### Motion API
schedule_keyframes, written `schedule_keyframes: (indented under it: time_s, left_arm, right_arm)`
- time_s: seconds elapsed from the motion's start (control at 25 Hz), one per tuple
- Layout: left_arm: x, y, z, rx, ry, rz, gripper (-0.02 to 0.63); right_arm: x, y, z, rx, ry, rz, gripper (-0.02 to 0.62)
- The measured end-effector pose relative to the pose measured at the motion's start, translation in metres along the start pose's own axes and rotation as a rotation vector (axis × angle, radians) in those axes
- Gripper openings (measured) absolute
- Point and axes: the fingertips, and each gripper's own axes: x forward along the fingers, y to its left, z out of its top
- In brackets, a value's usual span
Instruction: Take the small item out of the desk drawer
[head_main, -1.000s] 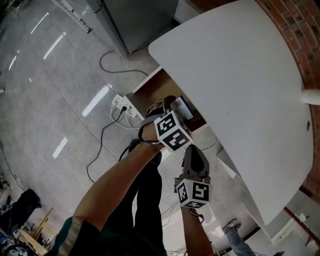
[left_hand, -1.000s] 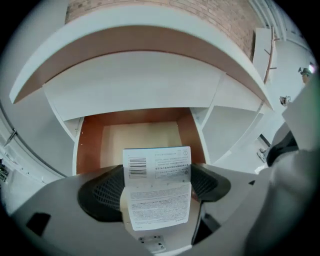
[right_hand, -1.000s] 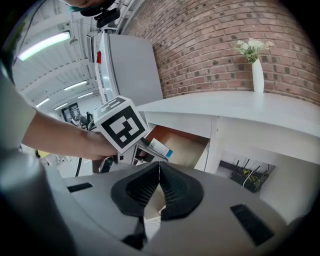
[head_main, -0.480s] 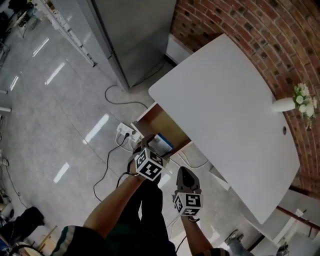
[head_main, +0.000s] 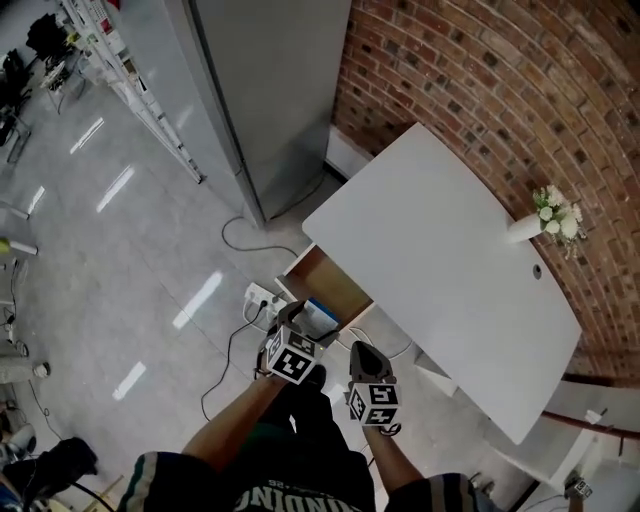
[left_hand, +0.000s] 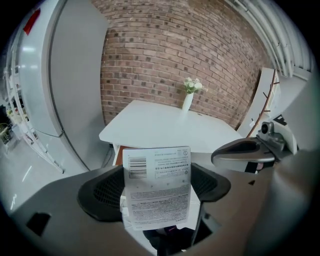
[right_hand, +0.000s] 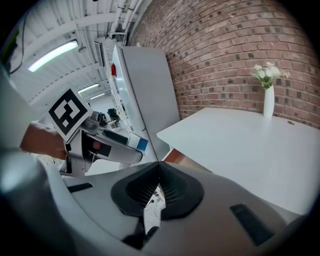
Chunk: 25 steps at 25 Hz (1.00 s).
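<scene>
My left gripper (head_main: 303, 322) is shut on a small flat packet (head_main: 320, 317) with a blue end, held in the air in front of the open brown drawer (head_main: 325, 279) under the white desk (head_main: 440, 260). In the left gripper view the packet (left_hand: 156, 187) stands upright between the pads, its barcode label facing the camera. Beside it on the right my right gripper (head_main: 362, 352) is shut with nothing in it; its tips (right_hand: 159, 165) meet in the right gripper view. That view also has the left gripper (right_hand: 107, 145) with the packet (right_hand: 136, 144) at its left.
A vase of white flowers (head_main: 540, 217) stands at the desk's far edge by the brick wall (head_main: 480, 90). A power strip (head_main: 262, 297) with cables lies on the floor left of the drawer. A tall grey cabinet (head_main: 270, 90) stands at the back left.
Both grippers have drawn back from the desk and sit lower in the head view. The left one has carried the packet away from the drawer. The camera has risen, so more room shows.
</scene>
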Motion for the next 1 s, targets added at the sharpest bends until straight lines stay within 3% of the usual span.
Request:
schedule_keyframes:
  time_s: [0.32,0.72,1.0]
  left_arm:
    - [-0.056,0.018,0.041,0.061,-0.095,0.057,0.426]
    - [-0.123,0.055,0.119,0.115,-0.256,0.112,0.426]
    - [-0.147,0.067,0.15,0.156,-0.325,0.137,0.426]
  right_arm:
    - [-0.015,0.022,0.062,-0.115,-0.079,0.042,0.023]
    - [-0.047,0.005,0.168,-0.153,-0.28,-0.015,0.023]
    - [-0.058,0.009,0.205,-0.187,-0.346,-0.022,0.023]
